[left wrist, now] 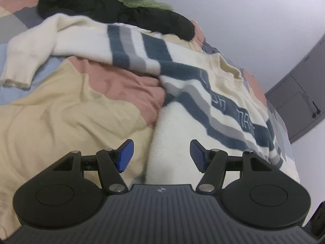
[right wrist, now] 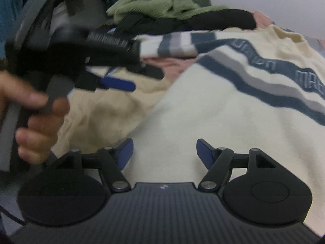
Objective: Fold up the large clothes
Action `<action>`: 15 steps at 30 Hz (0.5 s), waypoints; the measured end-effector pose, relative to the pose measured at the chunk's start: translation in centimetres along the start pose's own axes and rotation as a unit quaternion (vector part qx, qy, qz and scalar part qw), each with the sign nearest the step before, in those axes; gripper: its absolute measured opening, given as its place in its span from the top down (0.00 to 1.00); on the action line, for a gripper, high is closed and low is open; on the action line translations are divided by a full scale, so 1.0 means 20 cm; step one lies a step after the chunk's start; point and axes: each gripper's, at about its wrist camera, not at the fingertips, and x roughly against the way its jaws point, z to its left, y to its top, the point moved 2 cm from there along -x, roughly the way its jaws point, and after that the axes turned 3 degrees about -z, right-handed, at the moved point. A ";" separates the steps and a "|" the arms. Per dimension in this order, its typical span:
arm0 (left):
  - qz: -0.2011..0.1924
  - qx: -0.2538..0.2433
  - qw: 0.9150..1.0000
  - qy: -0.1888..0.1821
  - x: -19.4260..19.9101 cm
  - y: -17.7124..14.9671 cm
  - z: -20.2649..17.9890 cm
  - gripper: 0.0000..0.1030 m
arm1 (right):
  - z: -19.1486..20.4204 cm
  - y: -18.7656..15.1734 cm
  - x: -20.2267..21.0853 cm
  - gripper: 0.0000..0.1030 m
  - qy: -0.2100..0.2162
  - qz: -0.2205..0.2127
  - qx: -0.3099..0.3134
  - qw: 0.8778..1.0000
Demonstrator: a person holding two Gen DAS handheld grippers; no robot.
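Striped sweater (left wrist: 203, 85) — both claws apart

1. Left gripper (left wrist: 161, 155): black linkage arms, silver pivot screws, blue finger pads (left wrist: 126, 155).
2. Right gripper (right wrist: 164, 153): identical build; ribbed grey housing, small white logo, two round black discs.
3. Hand (right wrist: 34, 120): bare, no sleeve visible.

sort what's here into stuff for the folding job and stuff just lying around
For the job:
- cream sweater with blue and grey stripes, spread flat
- left gripper, open, over the sweater's edge
- right gripper, open, empty, over the sweater

Lying about:
- green fleece garment
- black garment
- patchwork bedcover
- grey cabinet
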 end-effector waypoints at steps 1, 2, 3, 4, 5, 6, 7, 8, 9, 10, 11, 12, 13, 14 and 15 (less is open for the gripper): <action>0.000 0.006 1.000 0.003 -0.01 0.01 0.02 0.35 | 0.01 -0.01 -0.04 0.33 0.002 0.007 0.009 1.000; 0.001 0.012 1.000 0.004 -0.02 0.01 0.03 0.35 | 0.02 -0.02 -0.06 0.33 0.003 0.014 0.015 1.000; 0.004 0.019 1.000 0.004 -0.03 0.02 0.05 0.35 | 0.02 -0.04 -0.08 0.37 0.006 0.022 0.022 0.999; 0.006 0.027 1.000 0.001 -0.04 0.02 0.06 0.35 | 0.03 -0.05 -0.10 0.40 0.010 0.030 0.026 0.999; 0.009 0.037 0.999 -0.001 -0.05 0.02 0.08 0.35 | 0.03 -0.07 -0.11 0.50 0.012 0.032 0.030 0.999; 0.011 0.054 0.998 -0.011 -0.06 0.02 0.10 0.35 | 0.04 -0.08 -0.09 0.63 0.014 0.031 0.035 0.999; 0.012 0.070 0.997 -0.021 -0.07 0.02 0.12 0.35 | 0.05 -0.08 -0.09 0.69 0.014 0.030 0.043 0.999; 0.014 0.085 0.996 -0.032 -0.08 0.03 0.13 0.35 | 0.04 -0.07 -0.07 0.82 0.013 0.028 0.046 0.998; 0.013 0.092 0.995 -0.039 -0.08 0.03 0.14 0.35 | 0.04 -0.07 -0.05 0.85 0.015 0.025 0.044 0.999; 0.013 0.095 0.994 -0.046 -0.08 0.03 0.14 0.35 | 0.03 -0.06 -0.03 0.85 0.017 0.020 0.037 0.999; 0.010 0.095 0.994 -0.050 -0.08 0.03 0.14 0.35 | 0.01 -0.04 0.00 0.86 0.020 0.013 0.026 0.999; 0.004 0.093 0.994 -0.050 -0.07 0.03 0.13 0.34 | -0.02 -0.04 0.03 0.86 0.020 0.006 0.016 1.000; 0.001 0.091 0.994 -0.051 -0.07 0.03 0.13 0.33 | -0.05 -0.03 0.07 0.86 0.018 -0.005 0.001 1.000; 0.002 0.091 0.994 -0.058 -0.07 0.03 0.12 0.32 | -0.08 -0.03 0.09 0.87 0.016 -0.012 -0.010 1.000; 0.005 0.093 0.993 -0.068 -0.07 0.02 0.11 0.32 | -0.11 -0.02 0.12 0.87 0.011 -0.019 -0.024 0.999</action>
